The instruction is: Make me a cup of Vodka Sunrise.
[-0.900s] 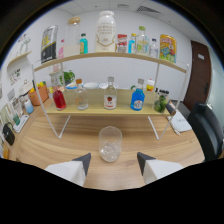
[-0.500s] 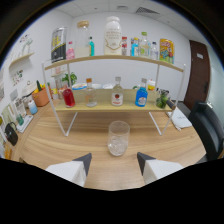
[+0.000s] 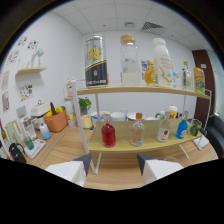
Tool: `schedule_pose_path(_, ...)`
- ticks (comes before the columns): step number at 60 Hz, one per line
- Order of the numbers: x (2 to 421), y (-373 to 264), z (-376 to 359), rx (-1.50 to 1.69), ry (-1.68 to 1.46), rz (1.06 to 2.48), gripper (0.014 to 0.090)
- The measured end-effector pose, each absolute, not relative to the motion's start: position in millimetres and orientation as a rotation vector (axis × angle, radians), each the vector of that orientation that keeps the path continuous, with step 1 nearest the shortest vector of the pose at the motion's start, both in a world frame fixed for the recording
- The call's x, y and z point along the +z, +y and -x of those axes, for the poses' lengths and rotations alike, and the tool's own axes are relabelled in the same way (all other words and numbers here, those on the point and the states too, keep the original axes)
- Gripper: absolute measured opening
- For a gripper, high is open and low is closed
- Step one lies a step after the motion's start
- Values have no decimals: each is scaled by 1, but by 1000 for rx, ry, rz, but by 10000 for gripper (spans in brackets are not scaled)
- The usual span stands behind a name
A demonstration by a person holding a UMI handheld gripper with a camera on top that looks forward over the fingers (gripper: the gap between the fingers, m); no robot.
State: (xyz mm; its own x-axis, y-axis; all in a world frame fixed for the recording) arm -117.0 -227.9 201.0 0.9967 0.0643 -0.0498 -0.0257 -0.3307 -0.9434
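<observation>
White walls and a panelled ceiling frame a wooden worktop (image 3: 60, 152) carrying a 2-tier shelf rack (image 3: 145, 91). Its upper shelf holds a tall black-and-yellow can (image 3: 94, 61), a clear lidded jar (image 3: 129, 60) and a white bottle (image 3: 162, 61). On the lower shelf stand a red bottle (image 3: 108, 133), a clear bottle (image 3: 137, 133), a red-labelled bottle (image 3: 163, 131) and a blue bottle (image 3: 181, 128). The gripper (image 3: 114, 165) has its fingers released, spread apart and empty, just short of the rack, with the red bottle beyond the gap. An orange pot (image 3: 55, 121) sits further along the worktop.
</observation>
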Motion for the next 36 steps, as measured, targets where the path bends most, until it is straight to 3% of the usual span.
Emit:
schedule_pose_path(17, 205, -146, 141, 75, -45, 1863, 749)
schedule_pose_path(23, 198, -129, 142, 70, -42, 1872, 653)
schedule_pose_path(36, 183, -109, 137, 19, -37, 1882, 362)
